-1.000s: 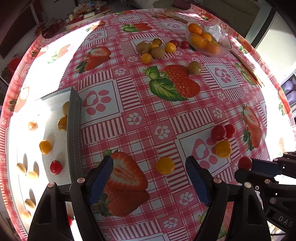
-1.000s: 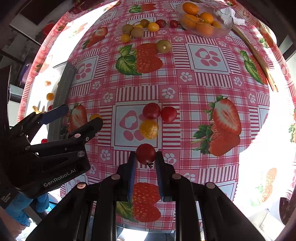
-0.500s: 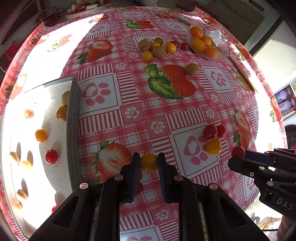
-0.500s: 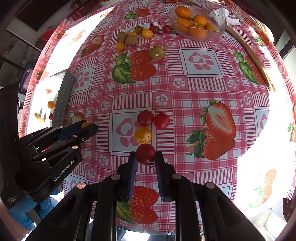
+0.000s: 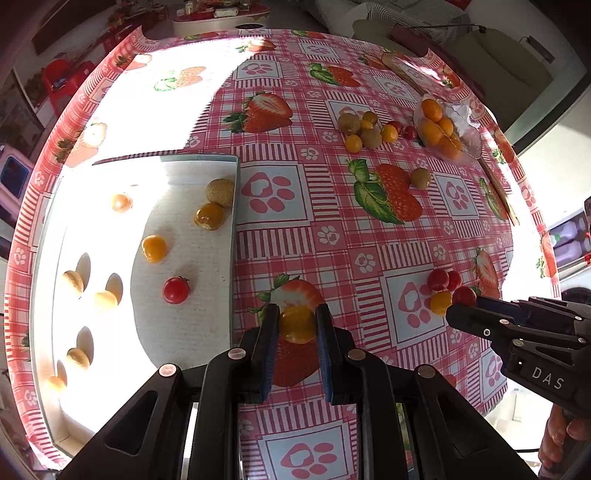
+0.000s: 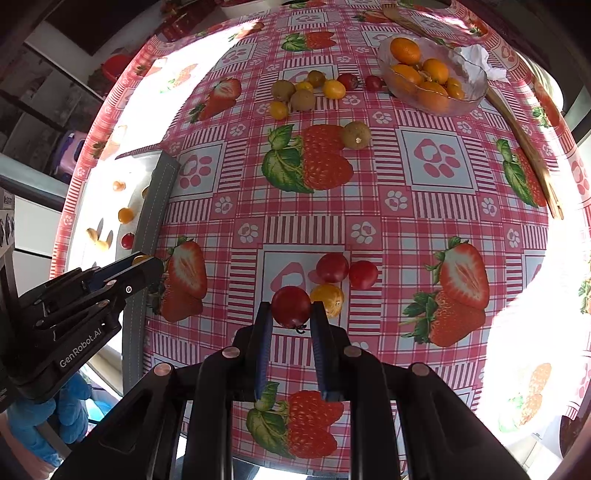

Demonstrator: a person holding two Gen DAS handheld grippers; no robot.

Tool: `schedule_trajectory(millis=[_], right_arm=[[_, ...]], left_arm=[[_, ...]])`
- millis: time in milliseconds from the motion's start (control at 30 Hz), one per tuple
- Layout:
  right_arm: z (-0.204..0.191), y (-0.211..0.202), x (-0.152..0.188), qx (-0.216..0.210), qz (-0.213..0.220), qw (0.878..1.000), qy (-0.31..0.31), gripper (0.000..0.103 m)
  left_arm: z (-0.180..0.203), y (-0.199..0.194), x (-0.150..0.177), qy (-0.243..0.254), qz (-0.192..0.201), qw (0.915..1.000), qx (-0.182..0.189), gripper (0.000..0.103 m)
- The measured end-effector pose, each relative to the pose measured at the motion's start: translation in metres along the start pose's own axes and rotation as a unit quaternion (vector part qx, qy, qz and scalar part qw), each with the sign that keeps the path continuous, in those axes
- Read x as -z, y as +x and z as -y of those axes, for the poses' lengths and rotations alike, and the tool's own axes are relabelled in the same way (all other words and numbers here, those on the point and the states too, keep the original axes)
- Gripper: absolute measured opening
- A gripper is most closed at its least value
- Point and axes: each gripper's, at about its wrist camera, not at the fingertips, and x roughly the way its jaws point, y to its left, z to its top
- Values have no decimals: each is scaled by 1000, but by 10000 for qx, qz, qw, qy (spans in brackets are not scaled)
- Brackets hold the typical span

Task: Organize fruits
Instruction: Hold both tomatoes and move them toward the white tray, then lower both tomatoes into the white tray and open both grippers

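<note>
Left gripper [image 5: 297,325] has just snapped shut around the yellow tomato [image 5: 296,324] and lifted; right gripper [image 6: 290,314] jaws clamp a red tomato [image 6: 290,305].

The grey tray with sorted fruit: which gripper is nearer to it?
Left. The left gripper, shut on a yellow tomato, is just beside the tray; the right gripper, holding a red tomato, is farther out over the tablecloth.

Home dining/living rm, round table [image 5: 280,236] w/ strawberry-print oilcloth, sofa [image 5: 491,48] behind, red plastic stool [image 5: 59,74], cluttered side table [image 5: 218,14]
</note>
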Motion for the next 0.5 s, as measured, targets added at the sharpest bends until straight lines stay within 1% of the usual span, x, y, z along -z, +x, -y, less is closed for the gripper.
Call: schedule_trajectory(millis=[267, 500], right_arm=[[-38, 5, -21, -131, 4, 9988, -475, 23], [-88, 19, -34, -329, -92, 9941, -1032, 23]], left_arm=[[-34, -19, 9, -441, 173, 9987, -179, 21], [-76, -31, 28, -898, 261, 9945, -463, 21]])
